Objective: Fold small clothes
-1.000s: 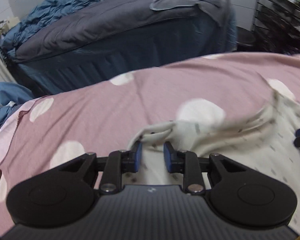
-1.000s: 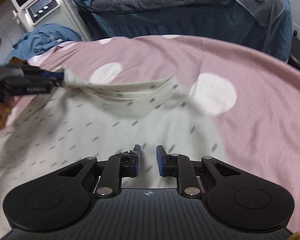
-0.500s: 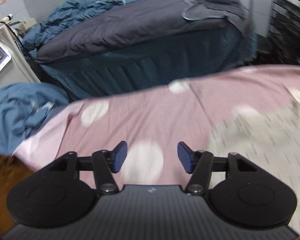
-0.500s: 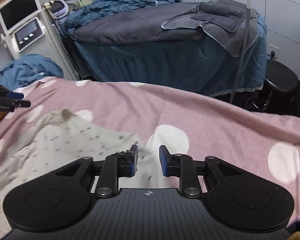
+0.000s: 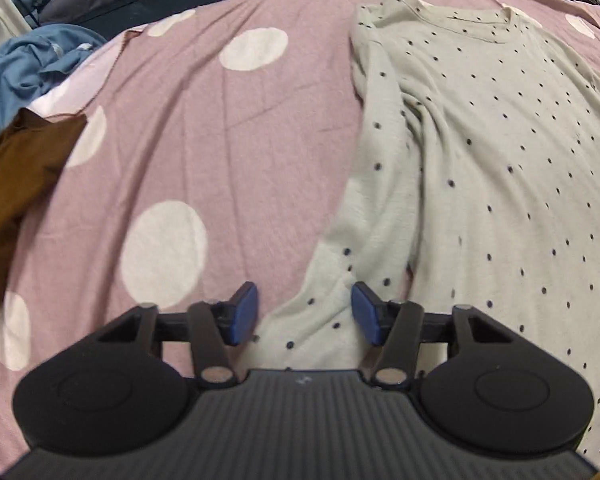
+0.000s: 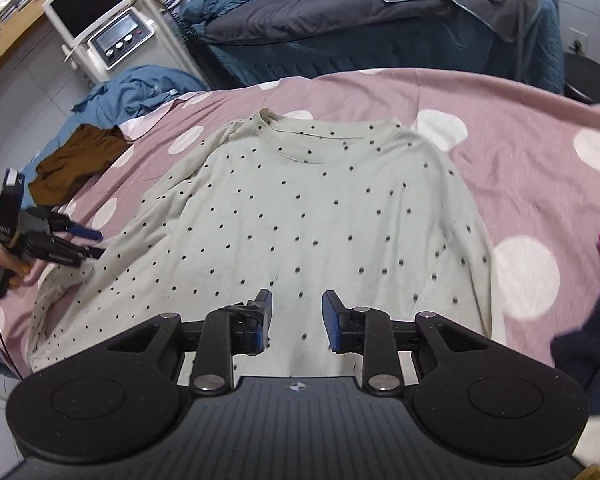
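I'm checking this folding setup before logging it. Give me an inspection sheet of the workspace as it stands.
Surface: pink bedspread with white dots, lightly creased.
Job's things: pale long-sleeved shirt with dark dots spread flat, neckline away; its sleeve lies beneath the left hand-held gripper.
Clutter: brown crumpled garment and blue crumpled cloth at the bedspread's far-left edge.
Grippers: left hand-held gripper closing, nothing pinched; right hand-held gripper opening, empty above shirt.
Cables: thin cord below the left hand.
Surroundings: second bed with dark covers; white machine with screen.
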`<state>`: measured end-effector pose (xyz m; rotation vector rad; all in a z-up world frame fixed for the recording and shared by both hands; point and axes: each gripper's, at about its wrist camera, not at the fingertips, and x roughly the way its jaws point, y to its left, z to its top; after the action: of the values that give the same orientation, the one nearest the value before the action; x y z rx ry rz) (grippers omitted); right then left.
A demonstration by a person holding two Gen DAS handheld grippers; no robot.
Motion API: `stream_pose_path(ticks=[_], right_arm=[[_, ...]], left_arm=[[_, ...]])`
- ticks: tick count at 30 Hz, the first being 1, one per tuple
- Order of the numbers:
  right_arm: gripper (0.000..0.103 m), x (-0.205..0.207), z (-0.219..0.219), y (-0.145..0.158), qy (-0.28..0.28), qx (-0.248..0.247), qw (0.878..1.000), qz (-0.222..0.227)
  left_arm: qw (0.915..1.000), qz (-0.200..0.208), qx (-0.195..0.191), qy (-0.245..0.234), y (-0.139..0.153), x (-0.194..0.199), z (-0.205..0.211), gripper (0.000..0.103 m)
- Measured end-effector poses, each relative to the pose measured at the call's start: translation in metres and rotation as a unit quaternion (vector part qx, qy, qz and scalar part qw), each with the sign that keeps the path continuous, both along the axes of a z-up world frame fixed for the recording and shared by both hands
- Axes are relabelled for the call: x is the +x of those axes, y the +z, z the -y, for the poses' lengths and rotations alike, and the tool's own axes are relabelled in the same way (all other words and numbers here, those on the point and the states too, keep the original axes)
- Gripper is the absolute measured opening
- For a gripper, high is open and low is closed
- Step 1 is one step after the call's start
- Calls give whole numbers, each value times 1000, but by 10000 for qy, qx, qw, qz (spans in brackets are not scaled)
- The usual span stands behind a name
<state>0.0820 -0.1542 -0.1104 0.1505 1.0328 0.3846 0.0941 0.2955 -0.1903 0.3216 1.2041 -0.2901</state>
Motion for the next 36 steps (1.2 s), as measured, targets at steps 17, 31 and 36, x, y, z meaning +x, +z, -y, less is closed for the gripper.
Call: stream_pose_path(ticks=[17, 31, 36], right_arm=[[49, -66, 46, 12, -1437, -275, 9892, -102], [51, -136, 103, 27, -2224, -1105, 9687, 23], [51, -176, 145, 39, -3075, -1711, 9360, 119]], left_arm=[[9734, 868, 1112, 1805, 33, 102, -73, 2], [9676, 1358, 1322, 1670, 62, 57, -39, 73], [9859, 1307, 603, 854, 81, 2, 39, 82]])
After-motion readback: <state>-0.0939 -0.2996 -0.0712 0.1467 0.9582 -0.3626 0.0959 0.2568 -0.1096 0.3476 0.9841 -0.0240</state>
